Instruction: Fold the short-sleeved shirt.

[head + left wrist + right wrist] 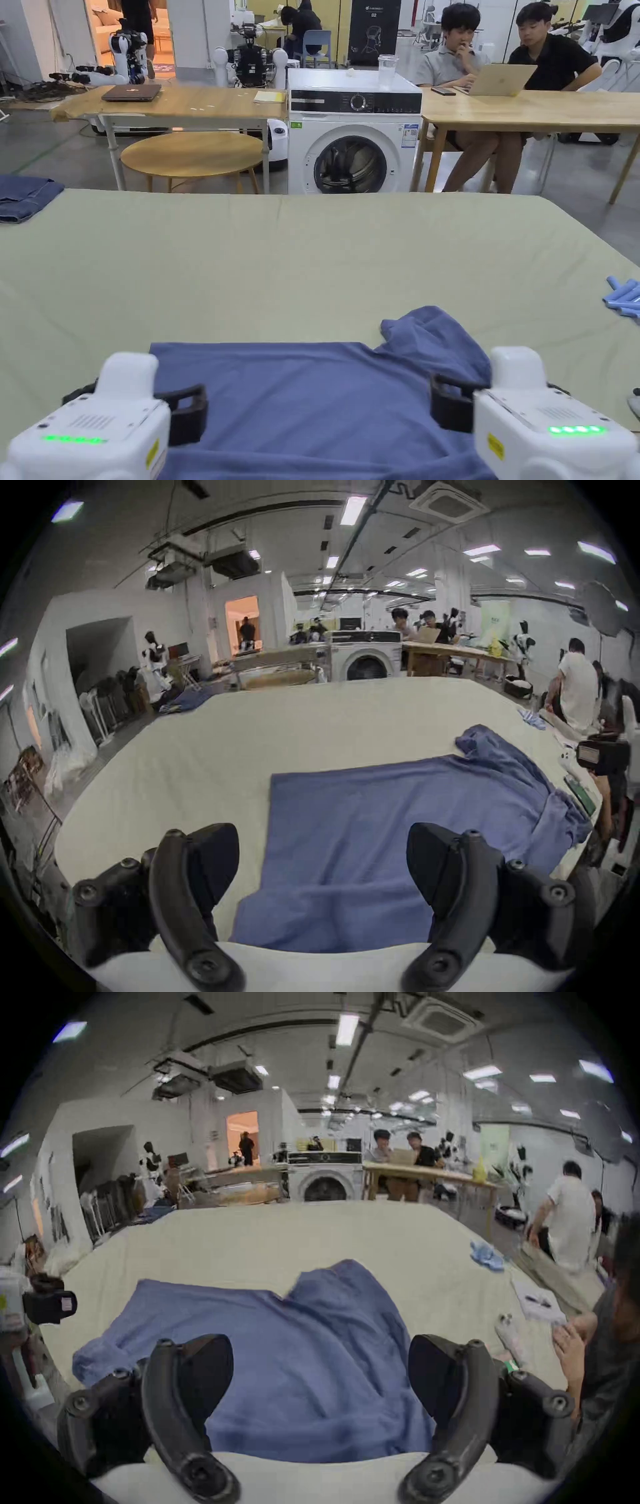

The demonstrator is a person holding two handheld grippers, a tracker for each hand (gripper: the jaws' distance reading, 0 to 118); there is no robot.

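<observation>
While both tools are hovering over the near end of the shirt (pixel 300 400), neither is gripping anything. Left gripper (pixel 323 871): jaws standing wide apart, straddling the shirt's left edge, one jaw over bare sheet, the other over cloth; probably lining up on that edge. Right gripper (pixel 320 1380): jaws likewise spread, both over cloth, nothing pinched between them.

Shirt is lying mostly flat on the green-covered table (pixel 312 250), close to its near edge; left side is looking straight and squared, likely folded in already. Far-right corner of the shirt is bunching up in a rumpled sleeve (pixel 431 337), so that side is probably needing smoothing next. Beyond the shirt's far edge, a washing machine (pixel 353 140) is standing.
</observation>
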